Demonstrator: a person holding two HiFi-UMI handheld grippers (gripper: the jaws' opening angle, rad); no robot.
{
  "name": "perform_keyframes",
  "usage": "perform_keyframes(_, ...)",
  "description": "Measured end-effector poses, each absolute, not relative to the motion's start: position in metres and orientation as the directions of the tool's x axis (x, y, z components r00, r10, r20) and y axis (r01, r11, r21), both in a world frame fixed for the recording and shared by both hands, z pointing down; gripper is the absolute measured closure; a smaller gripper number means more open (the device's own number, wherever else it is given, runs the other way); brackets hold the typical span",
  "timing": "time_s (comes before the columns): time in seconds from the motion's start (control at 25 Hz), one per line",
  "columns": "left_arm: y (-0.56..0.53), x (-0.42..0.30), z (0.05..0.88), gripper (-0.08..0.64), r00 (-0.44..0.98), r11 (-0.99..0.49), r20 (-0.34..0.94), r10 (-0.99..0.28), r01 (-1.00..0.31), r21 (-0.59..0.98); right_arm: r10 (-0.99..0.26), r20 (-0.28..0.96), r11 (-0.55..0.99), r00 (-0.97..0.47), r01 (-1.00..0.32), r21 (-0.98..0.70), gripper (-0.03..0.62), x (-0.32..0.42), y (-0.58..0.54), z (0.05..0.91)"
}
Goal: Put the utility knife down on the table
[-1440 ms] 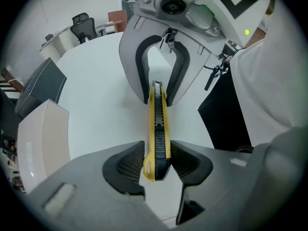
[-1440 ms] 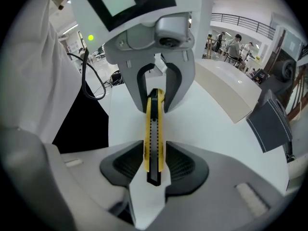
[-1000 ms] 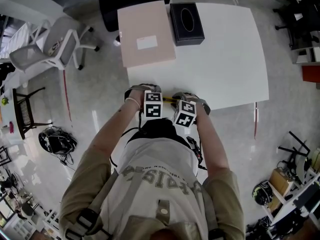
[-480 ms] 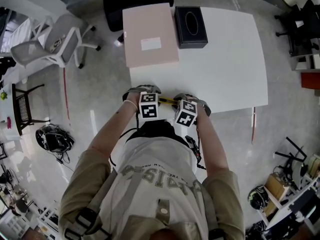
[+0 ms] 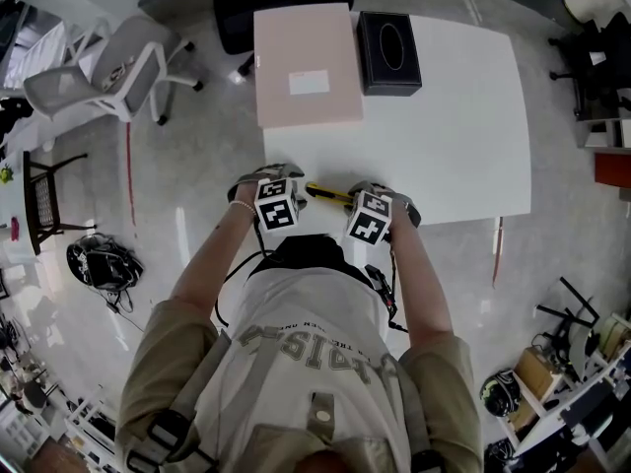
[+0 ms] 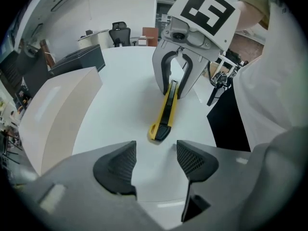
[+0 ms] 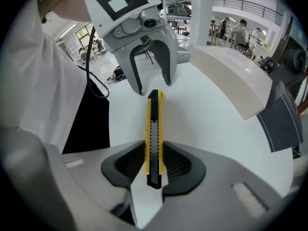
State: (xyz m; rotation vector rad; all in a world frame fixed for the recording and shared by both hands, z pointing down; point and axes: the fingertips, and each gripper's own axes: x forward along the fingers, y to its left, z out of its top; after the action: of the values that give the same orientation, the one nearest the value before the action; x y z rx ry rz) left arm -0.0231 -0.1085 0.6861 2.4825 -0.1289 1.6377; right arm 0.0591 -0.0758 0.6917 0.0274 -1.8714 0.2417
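White table point(image 5: 444, 116), slim yellow-and-black utility knife point(image 7: 153, 124), clamped in right gripper point(image 7: 154, 166)

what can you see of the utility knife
The utility knife is slim and long, yellow plastic by its look, with a black ridged strip along the top. The right claw is shut on one end, gripping its sides. The knife lies about level, on or just above the white table. Its free end points at the left claw, whose jaws have just been opening, with nothing between them.
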Motion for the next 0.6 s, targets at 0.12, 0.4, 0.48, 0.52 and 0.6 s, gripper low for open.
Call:
perform_keyframes(0.12,-0.1086,-0.0261,0.6887,0.282,0.398,-0.981,0.917,0.016,-0.173,0.092,0.116,0.954,0.978,-0.278,-0.135,-0.158,0.469,0.0577,-0.0767,0.6932)
perform_keyframes(0.4,-0.1087,-0.0275,0.689,0.279,0.412,-0.979,0.911,0.018,-0.177,0.099,0.129,0.968,0.981,-0.215,-0.116,-0.157,0.468,0.0556,-0.0757,0.6958)
perform_keyframes(0.48,-0.1086,-0.0277,0.6888,0.279,0.414,-0.979,0.91,0.02,-0.176,0.102,0.131,0.967,0.98,-0.217,-0.118,-0.159,0.468,0.0556,-0.0753,0.6955)
perform_keyframes(0.52,-0.1085,-0.0279,0.689,0.279,0.414,-0.979,0.91,0.021,-0.176,0.103,0.13,0.967,0.98,-0.219,-0.121,-0.159,0.468,0.0558,-0.0752,0.6955)
perform_keyframes(0.6,-0.1086,-0.0282,0.6893,0.278,0.413,-0.979,0.91,0.023,-0.174,0.104,0.126,0.967,0.98,-0.223,-0.126,-0.157,0.468,0.0558,-0.0753,0.6958)
